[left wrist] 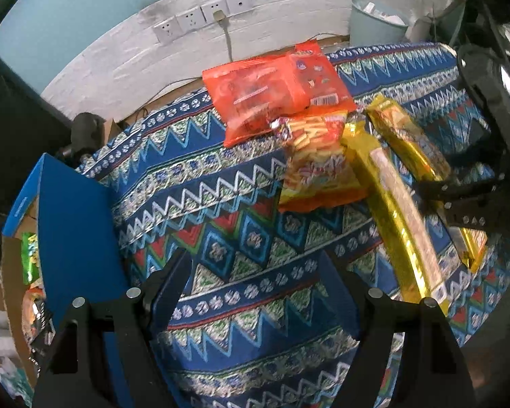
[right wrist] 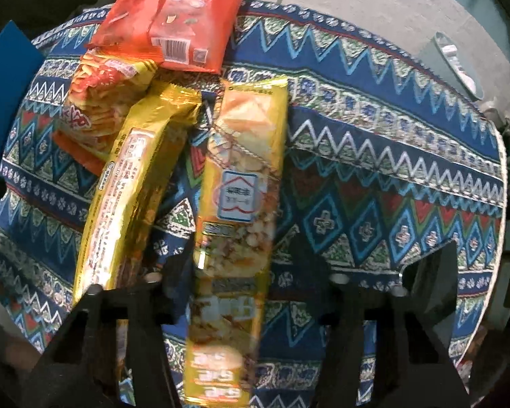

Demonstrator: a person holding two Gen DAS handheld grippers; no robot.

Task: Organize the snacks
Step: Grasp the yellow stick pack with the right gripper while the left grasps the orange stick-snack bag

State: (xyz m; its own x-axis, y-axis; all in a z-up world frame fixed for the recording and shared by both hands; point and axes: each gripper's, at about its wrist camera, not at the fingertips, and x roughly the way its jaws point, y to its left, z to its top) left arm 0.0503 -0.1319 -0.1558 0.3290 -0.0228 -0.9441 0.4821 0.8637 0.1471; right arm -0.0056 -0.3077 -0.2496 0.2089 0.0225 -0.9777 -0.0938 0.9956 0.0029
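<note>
Snacks are all bunched together toward the far edge of the table (left wrist: 221, 204), which has a blue zigzag-patterned cloth over it. At the back there's a flat orange-red plastic bag (left wrist: 272, 88) lying barcode-up, and its near corner overlaps a yellow-orange bag of stick snacks (left wrist: 319, 163). Two long packets run from that bag toward the near edge. One is a shiny gold foil packet (left wrist: 391, 204) with a pale label strip, with its far end leaning on the stick-snack bag. Just beside it, on the side away from the box, is a long yellow packet with pictures of crackers (right wrist: 244, 156).

My right gripper (right wrist: 243, 258) points almost straight down at that yellow cracker packet. It's pinching it across its width near the nearer end, one finger on each long side. From the left wrist camera I can see the same grip from the side. The packet is a bit blurred there, so I can't tell if it's off the cloth.

My left gripper (left wrist: 251, 265) is spread wide with nothing between the fingers, just bare cloth below, well apart from the pile.

By the table's left edge stands an open blue cardboard box (left wrist: 74, 231), with a green packet (left wrist: 29, 255) and other wrappers inside. There are white wall sockets (left wrist: 200, 17) behind the table, and a pale bin (left wrist: 374, 23) past the far corner.
</note>
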